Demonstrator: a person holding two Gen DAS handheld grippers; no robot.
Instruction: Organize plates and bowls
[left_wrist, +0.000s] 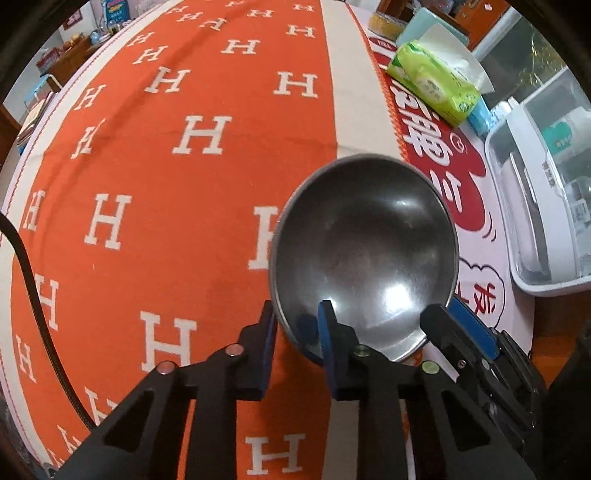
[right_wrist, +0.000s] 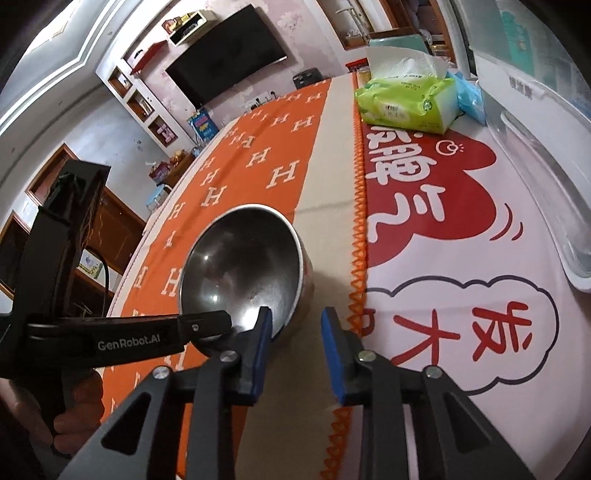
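1. One steel bowl (left_wrist: 364, 254) is in play. It sits near you on the orange cloth (left_wrist: 147, 166), by the cream stripe, with the red-and-white mat (right_wrist: 443, 221) to its right.
2. Your left gripper (left_wrist: 299, 325) has its jaws partly open astride the bowl's near rim: one blue pad (left_wrist: 327, 328) is inside the bowl, the other outside the wall. I cannot tell whether they are pressing on the metal yet.
3. Your right gripper (right_wrist: 295, 332) is partly open with nothing in it. It hangs just right of the bowl, its left pad close to the wall; contact there is unclear.
4. Risk: the rim is thin and polished. A light pinch could let the bowl swing or slip out once lifted.
5. Risk: both tools crowd the same near edge. A right-hand nudge could skate the bowl across the cloth or knock it against your left fingers.
6. Risk: the tissue pack (right_wrist: 406, 107) and white plastic bin (left_wrist: 535, 221) stand far right; a wide swing that way could clip them.
7. No plates show in either view.
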